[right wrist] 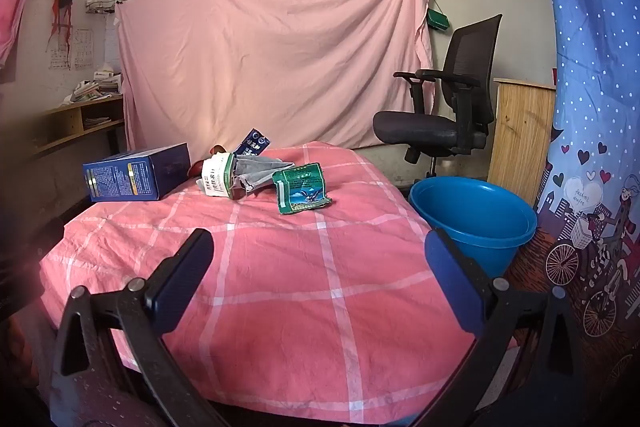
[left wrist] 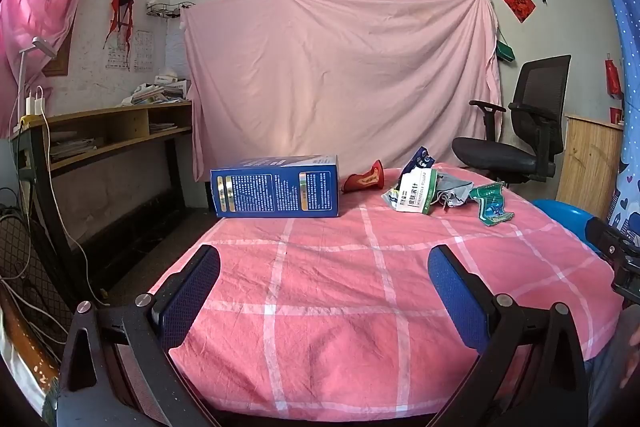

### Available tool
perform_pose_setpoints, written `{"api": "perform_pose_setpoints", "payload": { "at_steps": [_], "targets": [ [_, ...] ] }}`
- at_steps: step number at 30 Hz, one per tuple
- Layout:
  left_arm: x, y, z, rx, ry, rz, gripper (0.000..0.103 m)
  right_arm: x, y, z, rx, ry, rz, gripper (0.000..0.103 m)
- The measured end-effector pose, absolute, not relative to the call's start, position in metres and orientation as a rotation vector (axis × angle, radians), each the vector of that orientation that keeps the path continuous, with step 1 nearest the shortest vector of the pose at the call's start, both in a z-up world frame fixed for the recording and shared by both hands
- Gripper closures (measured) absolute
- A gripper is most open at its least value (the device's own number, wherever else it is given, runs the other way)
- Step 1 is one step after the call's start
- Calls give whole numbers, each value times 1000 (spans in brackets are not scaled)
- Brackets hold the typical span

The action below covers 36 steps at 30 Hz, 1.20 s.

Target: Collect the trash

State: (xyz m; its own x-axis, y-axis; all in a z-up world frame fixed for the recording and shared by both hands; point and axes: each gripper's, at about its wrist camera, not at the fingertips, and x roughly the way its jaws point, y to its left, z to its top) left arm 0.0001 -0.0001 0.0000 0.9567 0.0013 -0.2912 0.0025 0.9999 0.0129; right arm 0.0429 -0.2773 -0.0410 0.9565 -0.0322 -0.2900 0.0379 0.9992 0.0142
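Trash lies at the far side of a table under a pink checked cloth (left wrist: 340,287) (right wrist: 280,267): a large blue box (left wrist: 276,187) (right wrist: 136,175) on its side, a red wrapper (left wrist: 366,179), a white-and-green carton (left wrist: 416,193) (right wrist: 218,175) on crumpled grey packaging, a dark blue packet (right wrist: 252,143), and a crushed green packet (left wrist: 492,205) (right wrist: 302,189). A blue bucket (right wrist: 476,217) (left wrist: 560,213) stands on the floor to the right of the table. My left gripper (left wrist: 324,263) and right gripper (right wrist: 318,247) hover over the near side, both open and holding nothing.
A black office chair (left wrist: 520,131) (right wrist: 448,107) stands behind the table on the right, before a hung pink sheet (right wrist: 272,59). A wooden shelf desk (left wrist: 112,131) with cables is at the left. A blue patterned curtain (right wrist: 592,107) hangs at the right.
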Motion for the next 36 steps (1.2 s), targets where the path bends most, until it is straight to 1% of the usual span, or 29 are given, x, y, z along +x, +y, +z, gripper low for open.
{"api": "perform_pose_setpoints", "payload": {
  "at_steps": [36],
  "targets": [
    [-3,2,0,10,295,-10,1,43,-276,-40,23,292,-35,0]
  ]
}}
